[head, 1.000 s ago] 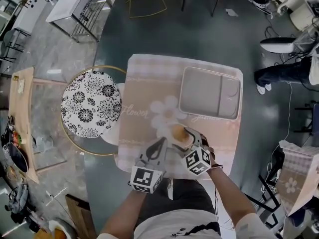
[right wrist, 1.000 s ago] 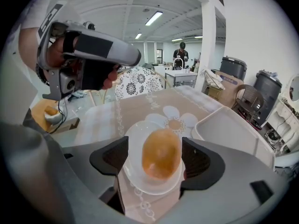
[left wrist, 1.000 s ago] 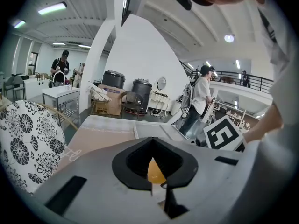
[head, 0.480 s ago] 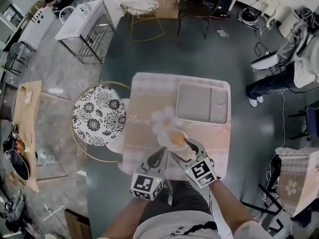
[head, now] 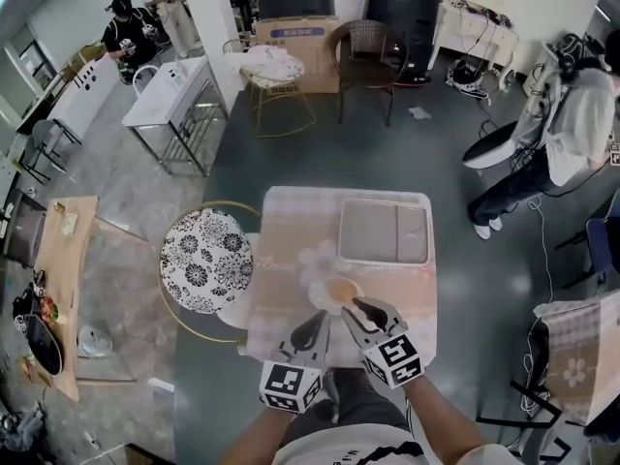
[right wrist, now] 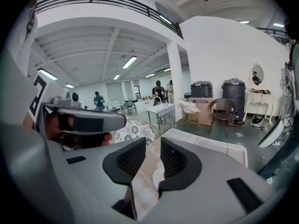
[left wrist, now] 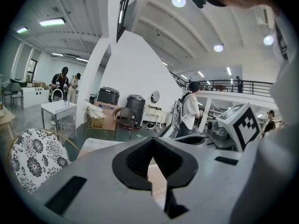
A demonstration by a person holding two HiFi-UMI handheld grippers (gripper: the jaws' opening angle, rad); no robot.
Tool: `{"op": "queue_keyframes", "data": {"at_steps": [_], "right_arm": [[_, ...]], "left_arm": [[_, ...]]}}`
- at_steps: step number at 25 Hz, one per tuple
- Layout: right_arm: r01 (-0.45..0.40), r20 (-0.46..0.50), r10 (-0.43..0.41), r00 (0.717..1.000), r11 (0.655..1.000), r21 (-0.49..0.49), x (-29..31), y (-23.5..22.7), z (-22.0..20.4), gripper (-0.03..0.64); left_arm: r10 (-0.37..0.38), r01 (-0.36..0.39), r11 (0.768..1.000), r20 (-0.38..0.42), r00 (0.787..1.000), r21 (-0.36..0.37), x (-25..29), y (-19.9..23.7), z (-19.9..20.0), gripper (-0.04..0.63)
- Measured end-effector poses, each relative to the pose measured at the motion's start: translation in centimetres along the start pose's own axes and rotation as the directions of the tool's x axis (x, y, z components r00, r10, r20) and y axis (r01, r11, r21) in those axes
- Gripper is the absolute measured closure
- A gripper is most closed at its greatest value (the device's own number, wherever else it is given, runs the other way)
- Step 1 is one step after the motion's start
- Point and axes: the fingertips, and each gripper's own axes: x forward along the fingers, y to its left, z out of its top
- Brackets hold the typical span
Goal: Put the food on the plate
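Note:
A round piece of golden-brown food (head: pixel 341 288) lies on a small white plate (head: pixel 317 298) near the front of the pink-clothed table (head: pixel 291 223). My right gripper (head: pixel 355 306) (right wrist: pixel 153 149) hovers just at the plate's near edge. Its jaws are closing, a gap still shows between the pads, and nothing is between them. The plate's white rim (right wrist: pixel 159 174) shows through that gap. My left gripper (head: pixel 316 325) (left wrist: pixel 152 143) is held to the left, short of the plate, its tips together and empty.
A grey compartment tray (head: pixel 384 232) lies at the table's far right. A floral-patterned round stool (head: pixel 205 260) stands against the table's left side. Chairs, a metal table and people stand farther off across the room.
My right gripper has drawn back from the food toward me and its jaws have narrowed. The food stays on the plate. The head view has risen, taking in more of the room.

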Motion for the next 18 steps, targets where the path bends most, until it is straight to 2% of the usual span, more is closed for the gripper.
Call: {"op": "queue_keyframes", "data": {"at_steps": [2, 5, 11, 18], "right_arm": [[0.027, 0.015, -0.027, 1.0, 0.999, 0.042, -1.5, -0.1, 0.7, 0.54], [0.038, 0.051, -0.044, 0.998, 0.994, 0.099, -3.7, 0.6, 2.1, 0.569], [0.029, 0.142, -0.046, 0.989, 0.992, 0.122, -6.9, 2.9, 4.8, 0.584], [0.018, 0.194, -0.045, 0.98, 0.99, 0.137, -8.5, 4.9, 5.9, 0.6]], "left_arm": [[-0.008, 0.007, 1.0, 0.006, 1.0, 0.008, -0.6, -1.2, 0.5, 0.589], [-0.025, 0.025, 0.999, 0.008, 1.0, 0.021, -1.9, -2.9, 1.2, 0.589], [-0.051, 0.05, 0.998, 0.011, 0.999, 0.025, -4.8, -5.3, 2.7, 0.589], [-0.072, 0.07, 0.997, 0.034, 0.997, 0.044, -6.9, -7.1, 4.3, 0.589]]}}
